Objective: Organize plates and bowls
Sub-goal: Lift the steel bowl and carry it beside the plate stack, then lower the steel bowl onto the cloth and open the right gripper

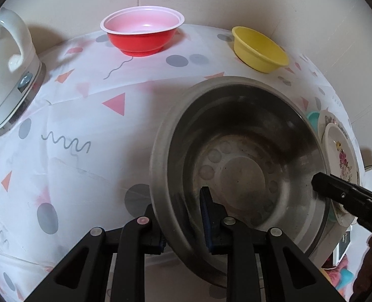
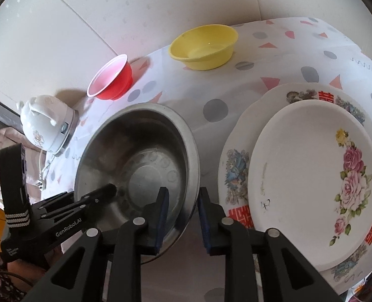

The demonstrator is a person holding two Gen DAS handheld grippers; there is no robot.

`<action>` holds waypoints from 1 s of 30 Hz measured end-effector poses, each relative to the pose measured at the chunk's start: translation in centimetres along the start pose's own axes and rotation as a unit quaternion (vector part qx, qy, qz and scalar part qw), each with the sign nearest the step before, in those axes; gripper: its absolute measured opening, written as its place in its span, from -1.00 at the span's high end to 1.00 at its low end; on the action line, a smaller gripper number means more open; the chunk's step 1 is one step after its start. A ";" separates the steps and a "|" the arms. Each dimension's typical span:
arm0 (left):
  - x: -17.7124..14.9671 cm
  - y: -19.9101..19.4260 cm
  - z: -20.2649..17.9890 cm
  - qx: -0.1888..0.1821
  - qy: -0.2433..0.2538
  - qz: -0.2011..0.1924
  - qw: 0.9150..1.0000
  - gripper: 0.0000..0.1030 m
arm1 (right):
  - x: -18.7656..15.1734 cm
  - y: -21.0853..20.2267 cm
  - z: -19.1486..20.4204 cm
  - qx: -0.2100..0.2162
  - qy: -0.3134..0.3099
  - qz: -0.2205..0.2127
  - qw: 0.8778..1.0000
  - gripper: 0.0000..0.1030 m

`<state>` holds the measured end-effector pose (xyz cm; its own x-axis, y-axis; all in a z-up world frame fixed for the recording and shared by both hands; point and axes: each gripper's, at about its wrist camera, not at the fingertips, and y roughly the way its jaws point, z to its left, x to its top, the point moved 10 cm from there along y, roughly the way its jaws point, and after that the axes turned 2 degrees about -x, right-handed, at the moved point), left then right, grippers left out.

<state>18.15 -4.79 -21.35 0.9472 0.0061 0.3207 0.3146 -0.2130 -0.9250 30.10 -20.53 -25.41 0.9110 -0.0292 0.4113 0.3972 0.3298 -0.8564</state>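
The left tool [image 1: 183,216] straddles the near rim of the steel bowl [image 1: 238,151], one finger inside the wall and one outside, closed on it. The right tool [image 2: 182,216] pinches the same bowl's [image 2: 138,173] rim the same way from its own side, its fingers narrowed around the metal edge. The bowl sits tilted between the two tools on the patterned tabletop [image 1: 85,125]. Just right of the right tool, a small rose plate [image 2: 314,181] lies stacked on a larger decorated plate [image 2: 233,166]. Beyond the tools stand a red bowl [image 1: 142,35] and a yellow bowl [image 1: 260,50], well apart. A white kettle [image 1: 7,70] stands far left of the left tool.
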 end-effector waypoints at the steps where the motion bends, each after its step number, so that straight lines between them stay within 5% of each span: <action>1: 0.0 -0.1 0.0 0.002 0.002 -0.001 1.000 0.55 | 0.0 -0.1 0.0 -0.002 -0.002 0.000 1.000 0.54; 14: 0.8 -2.0 0.7 0.023 0.007 -0.027 0.999 0.50 | 1.2 -2.2 -0.1 -0.002 0.002 -0.023 1.000 0.54; 19: 1.3 -2.9 1.1 0.042 0.012 -0.044 0.998 0.19 | 1.9 -2.7 0.1 -0.005 -0.003 -0.035 0.999 0.53; 30: 4.1 -4.4 1.1 0.060 0.019 -0.065 0.996 0.01 | 3.5 -3.5 -0.2 0.001 0.004 -0.054 0.999 0.54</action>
<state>20.68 -2.71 -16.17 0.8952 -0.0110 0.4455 0.4426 -0.0954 -0.8916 31.94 -21.96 -20.97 0.8637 -0.0716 0.4989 0.4929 0.3267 -0.8064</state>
